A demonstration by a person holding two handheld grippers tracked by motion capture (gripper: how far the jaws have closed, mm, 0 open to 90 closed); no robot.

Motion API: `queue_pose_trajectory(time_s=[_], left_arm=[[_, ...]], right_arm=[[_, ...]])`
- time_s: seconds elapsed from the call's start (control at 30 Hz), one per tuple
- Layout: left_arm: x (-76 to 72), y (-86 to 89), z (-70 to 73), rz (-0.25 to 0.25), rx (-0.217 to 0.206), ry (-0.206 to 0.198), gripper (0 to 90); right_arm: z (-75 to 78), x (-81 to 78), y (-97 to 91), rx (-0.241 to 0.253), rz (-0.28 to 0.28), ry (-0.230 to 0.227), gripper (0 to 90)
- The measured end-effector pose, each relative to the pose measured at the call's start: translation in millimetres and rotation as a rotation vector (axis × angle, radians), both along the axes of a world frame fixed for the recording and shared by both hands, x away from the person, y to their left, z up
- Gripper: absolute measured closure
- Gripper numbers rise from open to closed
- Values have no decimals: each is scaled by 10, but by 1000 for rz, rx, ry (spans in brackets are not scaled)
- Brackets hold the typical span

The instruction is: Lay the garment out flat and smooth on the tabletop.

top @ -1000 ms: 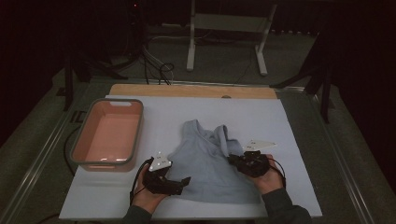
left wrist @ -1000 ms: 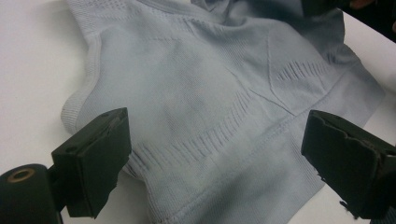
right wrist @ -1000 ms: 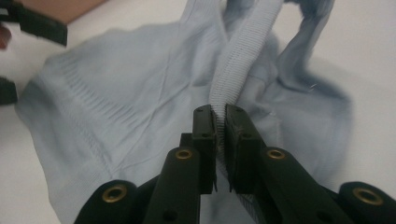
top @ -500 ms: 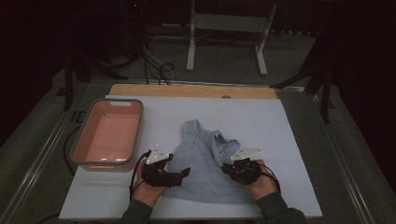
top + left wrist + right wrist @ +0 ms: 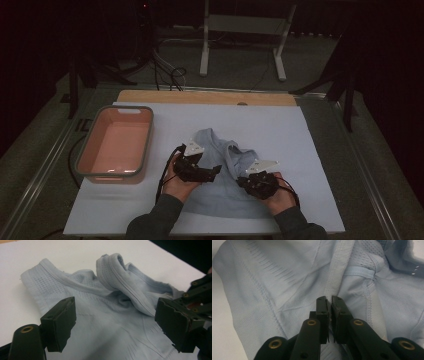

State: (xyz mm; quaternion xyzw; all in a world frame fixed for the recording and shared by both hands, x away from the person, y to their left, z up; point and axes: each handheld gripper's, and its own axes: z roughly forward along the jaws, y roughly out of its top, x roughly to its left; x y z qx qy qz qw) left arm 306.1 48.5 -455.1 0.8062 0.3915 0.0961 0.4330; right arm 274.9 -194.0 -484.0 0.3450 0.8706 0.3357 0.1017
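Garment: a pale blue knit top (image 5: 227,172) is spread on the white desk (image 5: 310,150), near the pink tub (image 5: 116,145).
Handling: judged light, limp and stretchy; best taken by a ribbed hem or strap.
Right gripper (image 5: 330,305): jaws are closed on the ribbed band (image 5: 338,270).
Left gripper (image 5: 117,322): jaws have just been closing somewhat but stand open, nothing pinched; the fabric lies below and ahead of them.
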Motion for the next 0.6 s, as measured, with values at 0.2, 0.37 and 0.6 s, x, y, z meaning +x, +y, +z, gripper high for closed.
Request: queue_pose_trajectory(time_s=[0.2,0.37,0.6], left_arm=[[127,-69,-20,21,7,13,227],[234,-140,-21,36,0,24,254],[322,-223,-21,52,-1,40,268]], right_arm=[[-10,-4,20,-10,5,-4,852],[-19,1,27,-9,8,-8,851],[-18,-4,36,-9,7,-11,852]])
